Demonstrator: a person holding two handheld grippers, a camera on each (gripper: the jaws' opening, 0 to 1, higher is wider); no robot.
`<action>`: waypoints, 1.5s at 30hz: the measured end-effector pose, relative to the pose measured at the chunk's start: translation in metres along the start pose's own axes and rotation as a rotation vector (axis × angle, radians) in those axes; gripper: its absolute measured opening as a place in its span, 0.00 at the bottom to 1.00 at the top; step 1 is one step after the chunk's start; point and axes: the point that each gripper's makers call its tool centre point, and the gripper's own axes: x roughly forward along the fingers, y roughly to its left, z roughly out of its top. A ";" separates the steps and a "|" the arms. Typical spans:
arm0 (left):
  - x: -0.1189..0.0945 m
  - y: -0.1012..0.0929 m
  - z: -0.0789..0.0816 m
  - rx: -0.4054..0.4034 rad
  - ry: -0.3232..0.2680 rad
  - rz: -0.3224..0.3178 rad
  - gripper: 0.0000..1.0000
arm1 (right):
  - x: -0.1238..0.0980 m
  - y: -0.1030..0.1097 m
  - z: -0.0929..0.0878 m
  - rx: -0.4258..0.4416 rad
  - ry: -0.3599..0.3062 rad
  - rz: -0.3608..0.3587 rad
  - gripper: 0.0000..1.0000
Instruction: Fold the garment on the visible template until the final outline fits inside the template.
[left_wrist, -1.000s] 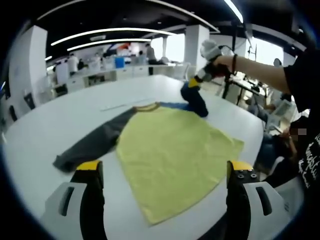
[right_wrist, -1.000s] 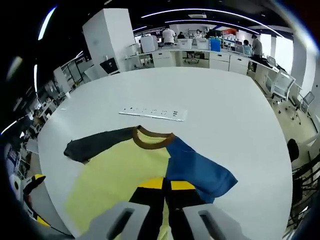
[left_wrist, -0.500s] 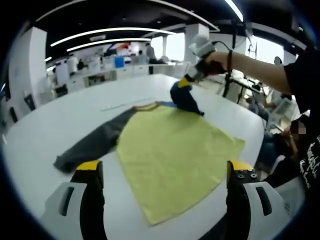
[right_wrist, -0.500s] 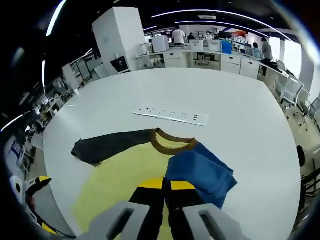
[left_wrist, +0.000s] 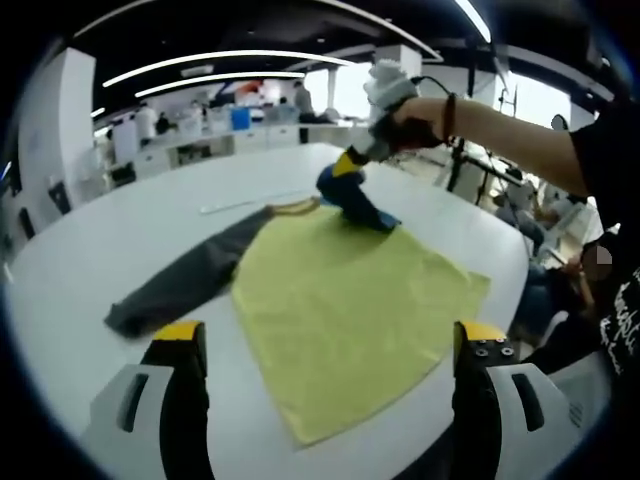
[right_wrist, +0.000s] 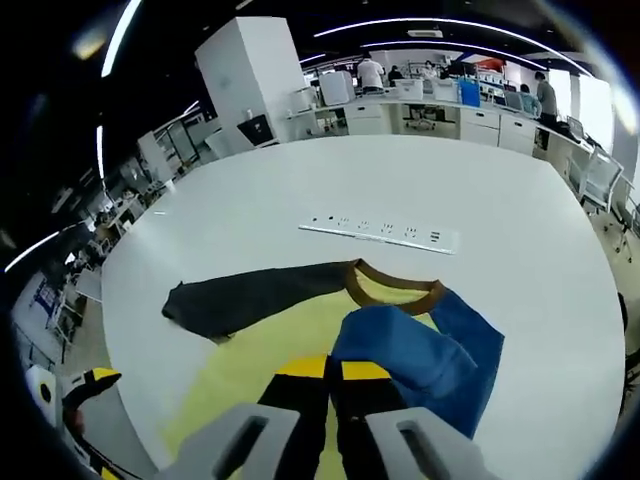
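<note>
Power strip (right_wrist: 383, 231) beyond garment (right_wrist: 300, 320)

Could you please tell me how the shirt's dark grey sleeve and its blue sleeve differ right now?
The dark grey sleeve lies flat and stretched out on the white table; the blue sleeve is lifted and doubled over the yellow body. No tongs touch the grey sleeve, while the right tongs are shut on the blue sleeve. They also differ in colour. Both join the shirt at the brown collar.
</note>
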 end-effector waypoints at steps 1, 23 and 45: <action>0.000 0.000 -0.001 0.000 0.001 0.000 0.99 | 0.003 0.001 0.000 0.002 0.002 0.002 0.00; -0.001 0.006 -0.008 -0.011 0.022 0.007 0.99 | 0.047 0.020 -0.027 0.020 0.070 0.017 0.00; 0.003 0.012 -0.018 -0.028 0.047 0.009 0.99 | 0.083 0.029 -0.069 0.004 0.130 0.020 0.00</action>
